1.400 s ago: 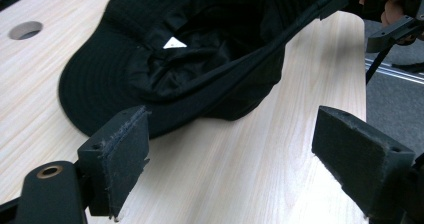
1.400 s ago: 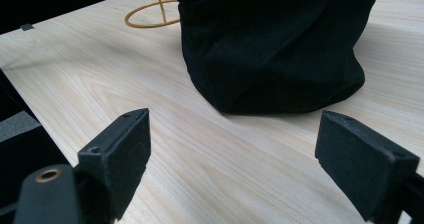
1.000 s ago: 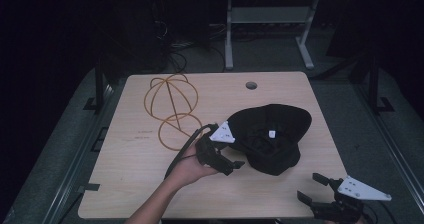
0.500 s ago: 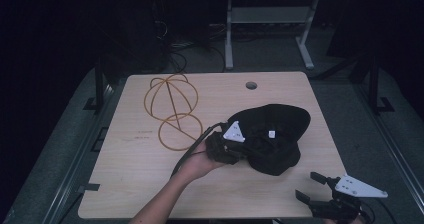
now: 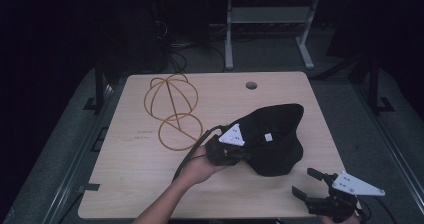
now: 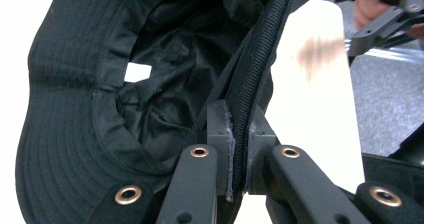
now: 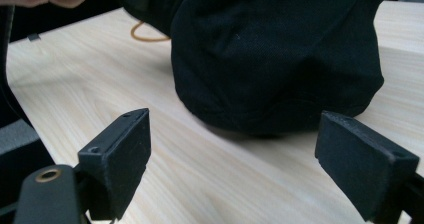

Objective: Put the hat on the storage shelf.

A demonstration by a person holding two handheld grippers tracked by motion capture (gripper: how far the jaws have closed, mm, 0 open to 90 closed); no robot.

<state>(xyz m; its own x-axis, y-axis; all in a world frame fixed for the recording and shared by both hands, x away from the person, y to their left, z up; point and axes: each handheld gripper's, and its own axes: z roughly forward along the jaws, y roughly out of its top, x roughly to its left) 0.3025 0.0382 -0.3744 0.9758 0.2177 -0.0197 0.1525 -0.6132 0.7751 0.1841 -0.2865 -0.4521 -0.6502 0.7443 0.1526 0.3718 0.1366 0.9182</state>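
Your left gripper (image 6: 239,149) has just clamped on the black hat's (image 5: 274,140) brim — right gripper (image 5: 314,183) gapes empty; white label (image 6: 137,72) unreadable.

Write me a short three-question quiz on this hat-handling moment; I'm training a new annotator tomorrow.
1. True or false: the left gripper is clamped on the brim of the black fabric bucket hat.
2. The right gripper is: A) shut on the hat; B) open, near the table's front edge; C) holding the wire frame.
3. What lies on the light wooden table to the left of the hat in the high view?

Key: 1 true; 2 B; 3 an orange wire hat stand.
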